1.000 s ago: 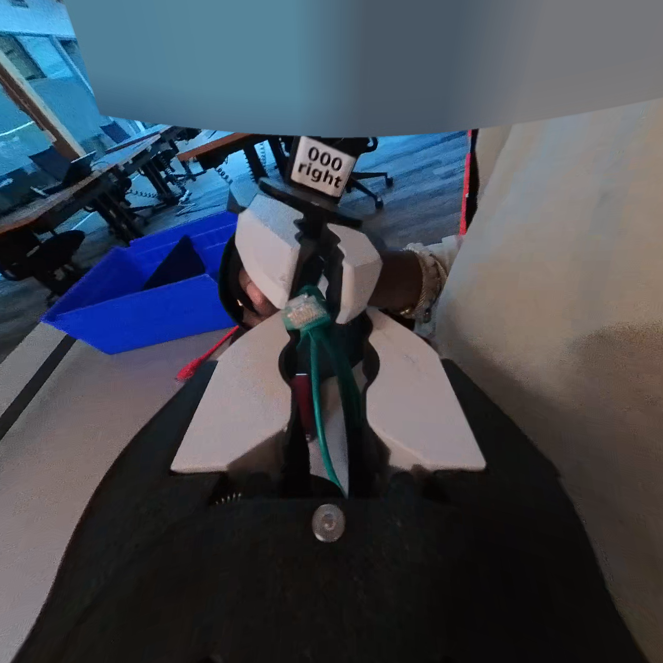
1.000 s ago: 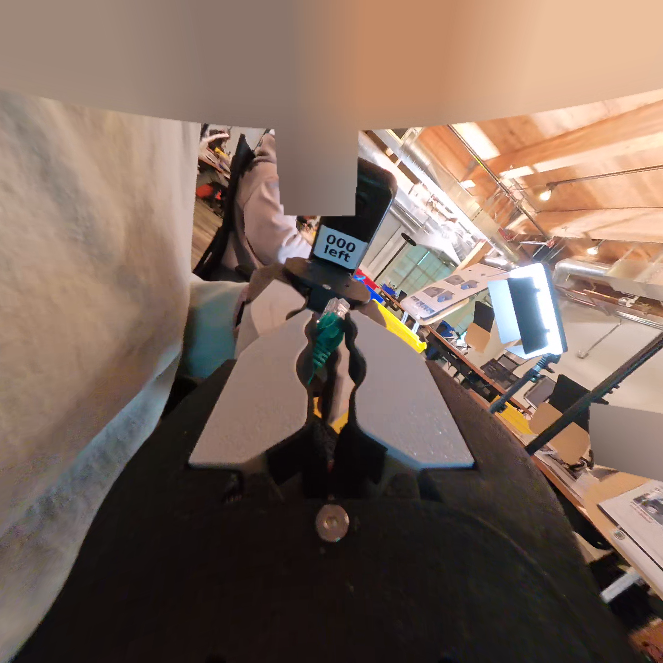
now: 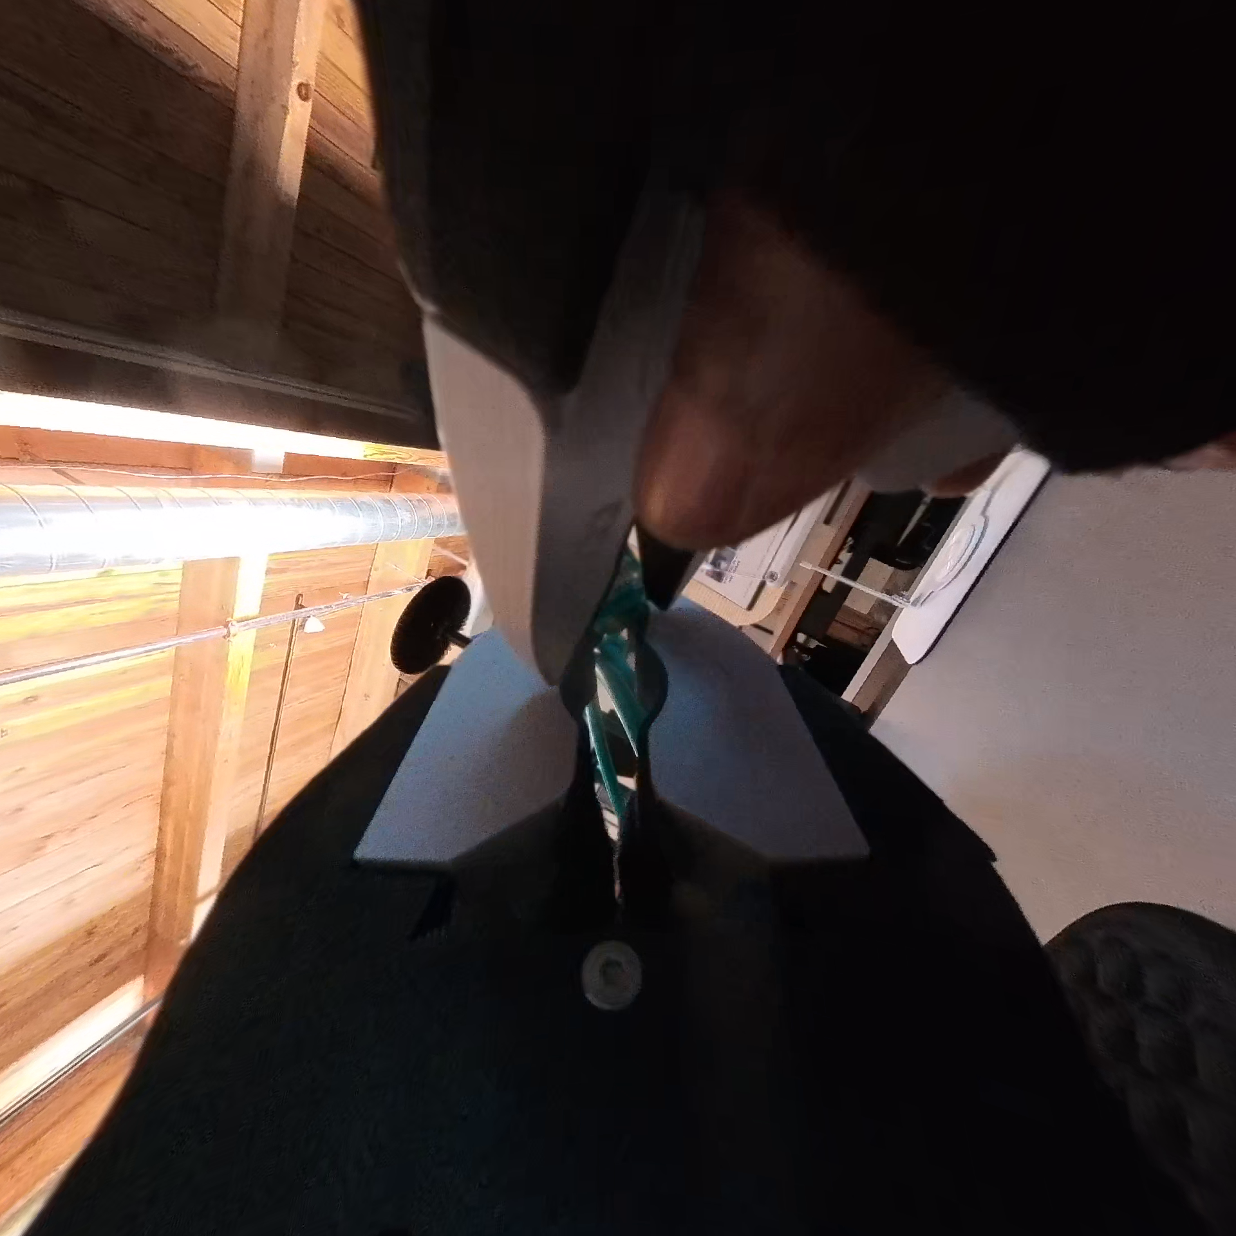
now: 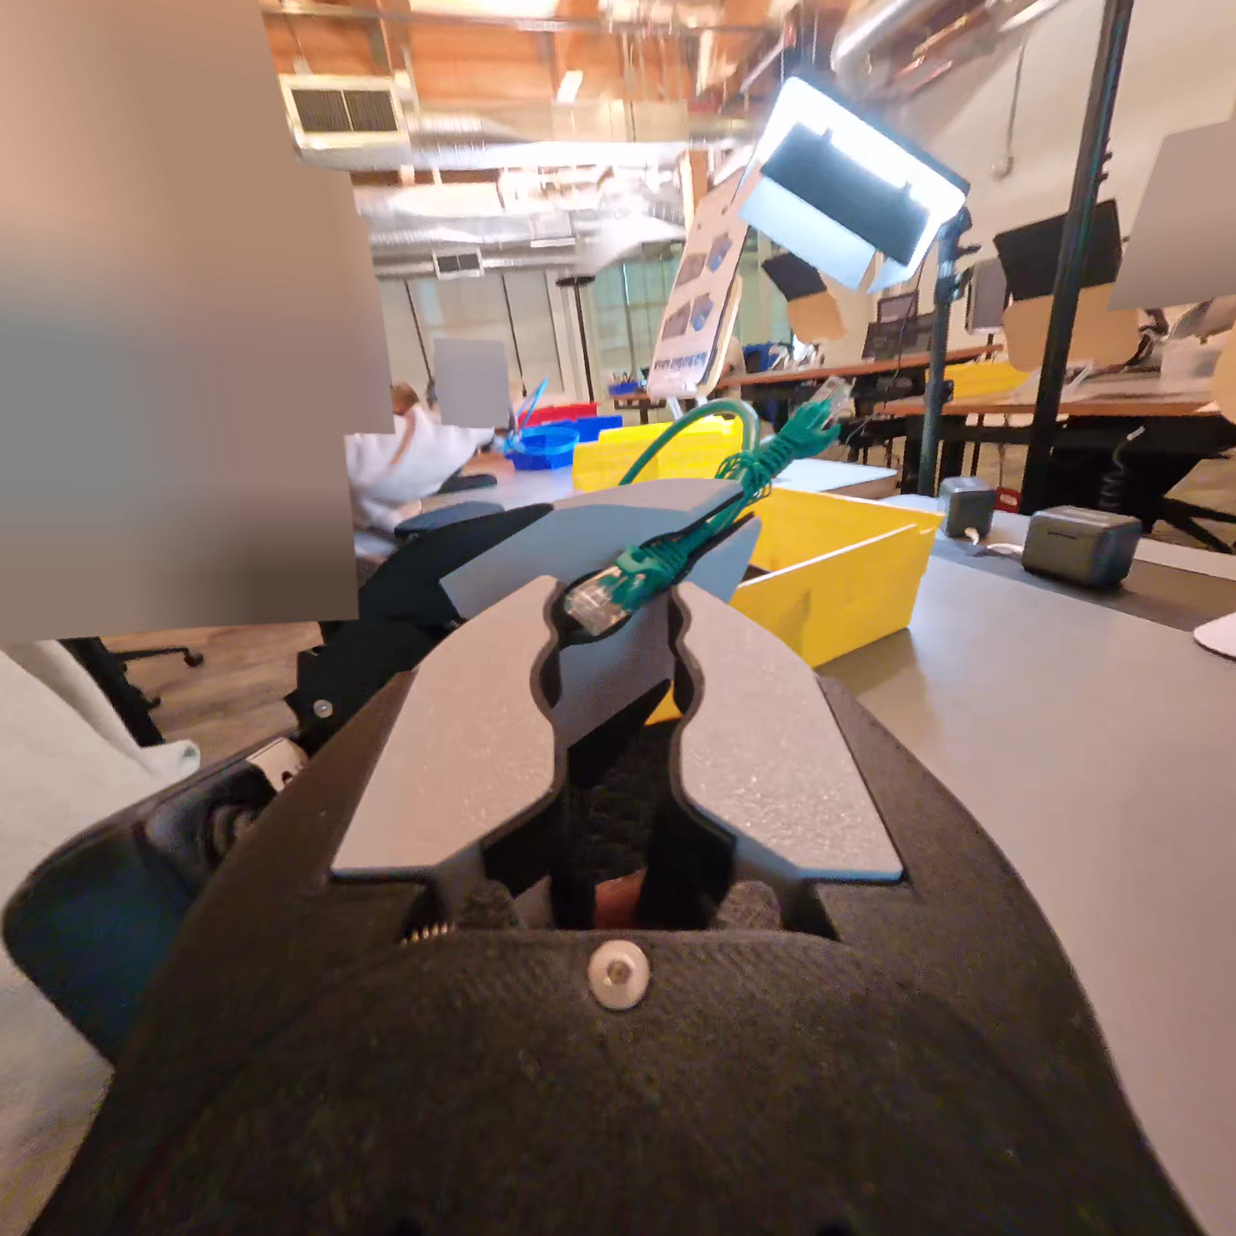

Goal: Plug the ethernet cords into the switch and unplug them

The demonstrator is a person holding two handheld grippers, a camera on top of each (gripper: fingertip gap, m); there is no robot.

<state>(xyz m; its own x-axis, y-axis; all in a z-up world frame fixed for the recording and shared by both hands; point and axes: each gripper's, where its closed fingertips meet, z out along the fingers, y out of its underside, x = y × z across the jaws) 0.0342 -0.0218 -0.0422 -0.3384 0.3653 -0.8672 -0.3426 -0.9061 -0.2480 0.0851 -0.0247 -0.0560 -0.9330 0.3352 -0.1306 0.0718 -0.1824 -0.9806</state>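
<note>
- Over the grey table [image 4: 1003, 702], both tools have swung round since a second ago: the left one's camera now looks up at the wooden ceiling [image 3: 134, 234]; no switch is in sight.
- Left gripper [image 3: 612, 669]: jaws clamped on the bundled green cord [image 4: 749, 468].
- Right gripper [image 4: 612, 615]: jaws narrowly parted around the near plug [image 4: 592, 605]; whether they pinch it I can't tell.
- Plugging looks some way off.

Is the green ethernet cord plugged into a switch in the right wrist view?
No, the green ethernet cord is held in the air, both clear connectors free; no switch shows.
</note>
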